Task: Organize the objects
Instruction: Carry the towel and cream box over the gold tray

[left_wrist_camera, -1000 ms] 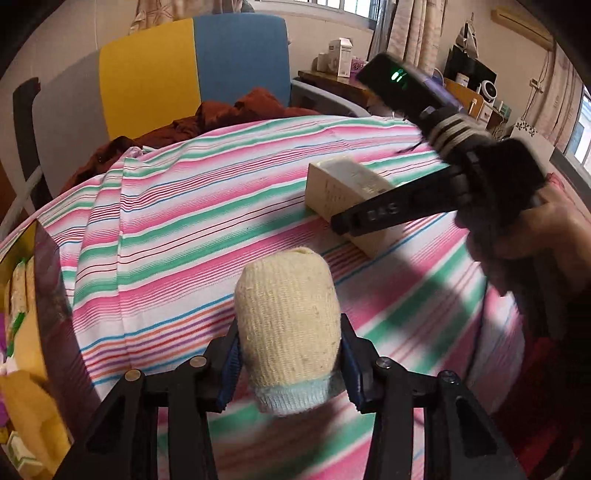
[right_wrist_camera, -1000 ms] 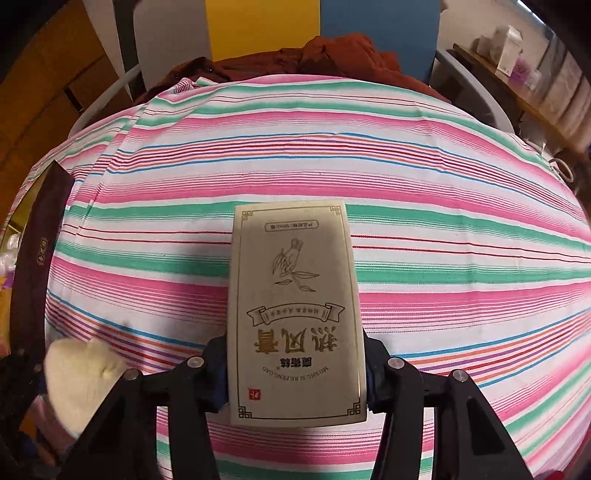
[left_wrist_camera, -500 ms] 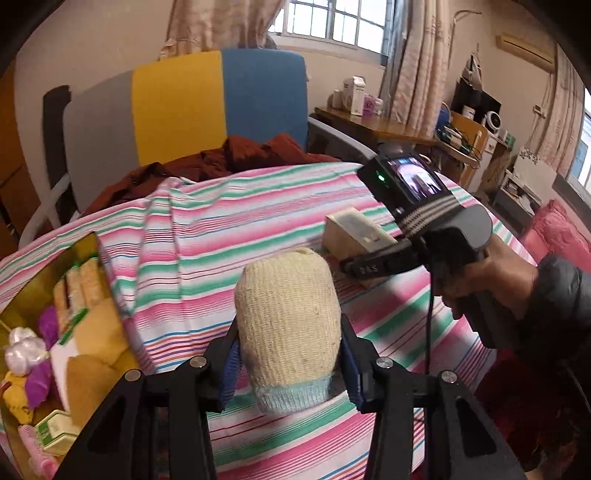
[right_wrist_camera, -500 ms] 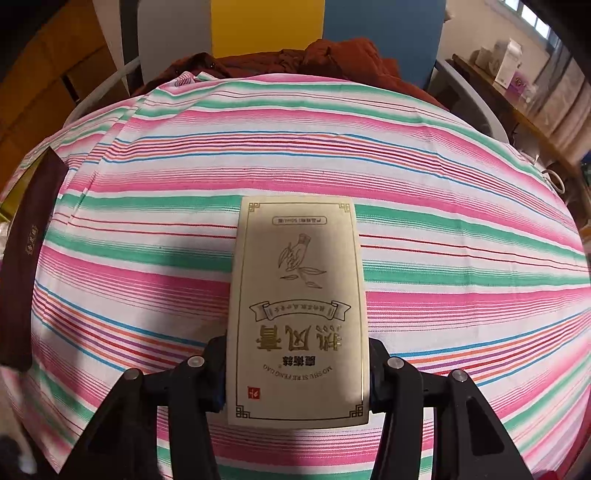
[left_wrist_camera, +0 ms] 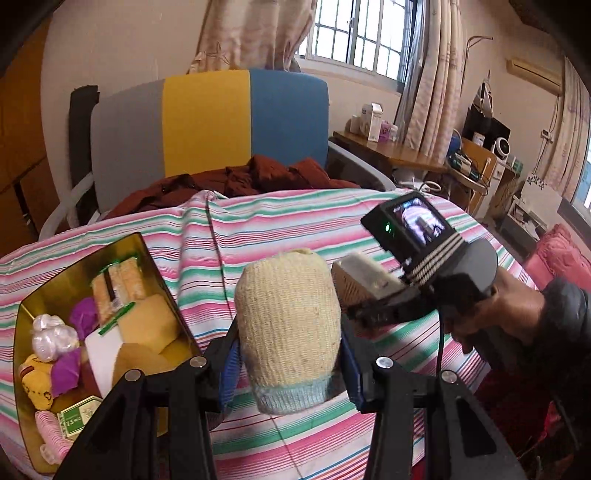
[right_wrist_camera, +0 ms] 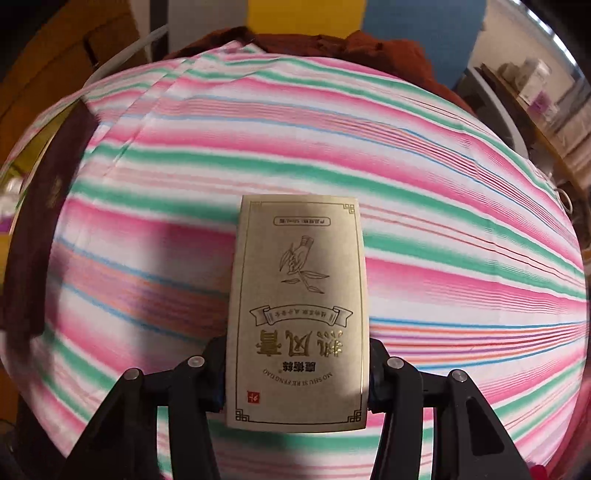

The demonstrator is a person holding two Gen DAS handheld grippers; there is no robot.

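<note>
Left gripper (left_wrist_camera: pixel 290 354) is pinching a rolled-up cream sock (left_wrist_camera: pixel 288 328) with a pale blue cuff, held above the striped cloth (left_wrist_camera: pixel 280 229). At about 9 o'clock from it sits the gold tin (left_wrist_camera: pixel 157 269), already full of small stuff. Right gripper (right_wrist_camera: pixel 297 373) is clamped on a beige box (right_wrist_camera: pixel 297 314) with gold print, over the same cloth; in the left view that box sits at 3 o'clock.

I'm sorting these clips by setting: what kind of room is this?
Most likely a lived-in bedroom at home. A striped sheet covers what looks like a bed, with a padded headboard behind it, curtains at a barred window, and a cluttered wooden desk alongside.
</note>
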